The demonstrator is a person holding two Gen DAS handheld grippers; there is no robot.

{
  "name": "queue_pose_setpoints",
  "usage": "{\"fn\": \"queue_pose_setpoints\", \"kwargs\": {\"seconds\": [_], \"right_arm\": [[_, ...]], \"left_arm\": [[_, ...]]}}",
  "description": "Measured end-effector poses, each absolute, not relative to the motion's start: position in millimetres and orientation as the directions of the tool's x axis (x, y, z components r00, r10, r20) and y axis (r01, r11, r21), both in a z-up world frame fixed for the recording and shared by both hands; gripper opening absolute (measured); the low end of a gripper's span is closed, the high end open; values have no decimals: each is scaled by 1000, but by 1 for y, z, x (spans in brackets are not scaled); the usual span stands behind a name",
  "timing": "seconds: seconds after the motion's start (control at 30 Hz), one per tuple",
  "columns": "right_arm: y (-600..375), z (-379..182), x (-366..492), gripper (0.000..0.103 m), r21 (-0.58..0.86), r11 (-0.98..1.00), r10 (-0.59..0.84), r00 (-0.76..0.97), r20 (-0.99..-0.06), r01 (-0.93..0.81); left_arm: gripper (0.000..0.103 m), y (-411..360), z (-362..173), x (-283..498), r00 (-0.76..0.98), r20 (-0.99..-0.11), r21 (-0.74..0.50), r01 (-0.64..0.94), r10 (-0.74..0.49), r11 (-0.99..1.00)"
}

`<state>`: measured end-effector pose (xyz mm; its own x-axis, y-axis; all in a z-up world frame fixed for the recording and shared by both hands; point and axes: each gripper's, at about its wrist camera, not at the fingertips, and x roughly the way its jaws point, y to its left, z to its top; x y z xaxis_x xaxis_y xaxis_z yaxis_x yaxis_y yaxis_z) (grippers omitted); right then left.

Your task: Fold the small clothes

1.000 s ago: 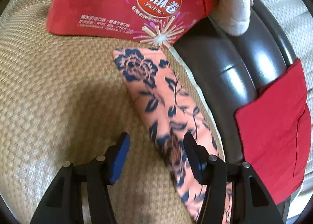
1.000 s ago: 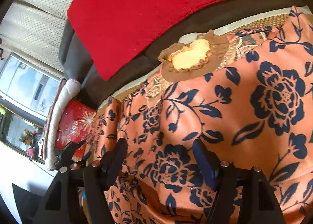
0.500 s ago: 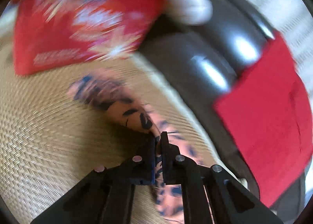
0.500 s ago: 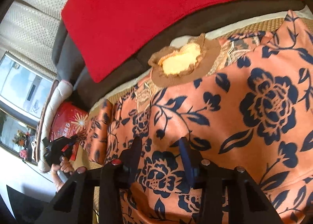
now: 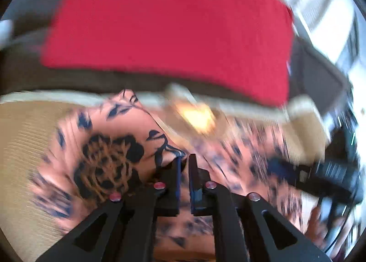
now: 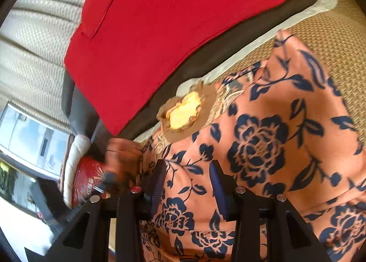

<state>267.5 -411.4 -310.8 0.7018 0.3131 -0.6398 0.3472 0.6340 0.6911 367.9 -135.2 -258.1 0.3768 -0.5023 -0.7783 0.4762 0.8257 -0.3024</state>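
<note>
A woven straw-coloured mat (image 6: 324,33) covers the seat of a dark brown sofa (image 6: 205,56), where one salmon-orange garment printed with navy flowers (image 6: 274,147) lies spread, its brown ribbed collar (image 6: 183,115) with a yellow lining turned toward the backrest. One red fabric cushion (image 6: 171,21) leans against that backrest, in front of a cream knitted throw (image 6: 34,40).

Two grippers work the cloth. In the left wrist view the left gripper (image 5: 184,166) has its blue-padded jaws nearly together, pinching a raised fold at the tip of the garment's sleeve (image 5: 114,147) on their left side; the jaws have just been opening slightly after closing, with the cloth between them. In the right wrist view the right gripper (image 6: 187,184) holds its jaws partly spread over a raised hump of the garment's body. They have just been closing, but whether the pads press the fabric cannot be told.

The left wrist view is heavily smeared by motion: the collar shows only as a yellow streak and the flower print on the right breaks into dashes. A dark, blurred shape at that view's right edge appears to be the other gripper. In the right wrist view one red printed tin (image 6: 88,179) is half hidden behind a blurred sleeve, and a window (image 6: 29,138) is cut off at the left rim.
</note>
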Motion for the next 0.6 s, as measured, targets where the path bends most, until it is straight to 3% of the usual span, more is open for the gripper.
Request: {"fn": "queue_pose_setpoints", "kwargs": {"seconds": [0.03,0.07,0.13,0.27,0.33,0.4,0.5,0.6], "right_arm": [[-415,-310,267,45,694,629,311,704,-638,351],[-419,-309,267,47,693,626,309,702,-642,358],[-424,-310,266,56,689,622,307,695,-650,371],[-430,-314,271,57,697,607,330,677,-658,381],[-425,-311,275,57,700,617,344,676,-651,360],[-409,-308,281,57,700,635,363,674,-643,326],[-382,-306,288,57,707,660,419,657,-626,252],[-365,-317,298,57,804,558,546,638,-543,206]], "left_arm": [[36,-147,-268,361,305,-813,-309,495,-495,812],[42,-156,-282,360,224,-849,-322,499,-479,804],[45,-152,-291,360,195,-871,-318,477,-452,819],[51,-108,-253,353,270,-806,-367,471,-527,802],[66,-77,-232,349,330,-755,-391,467,-566,793],[72,-41,-207,350,447,-708,-384,405,-546,830],[74,9,-208,358,541,-698,-411,233,-469,881],[72,41,-228,374,547,-746,-406,78,-379,911]]}}
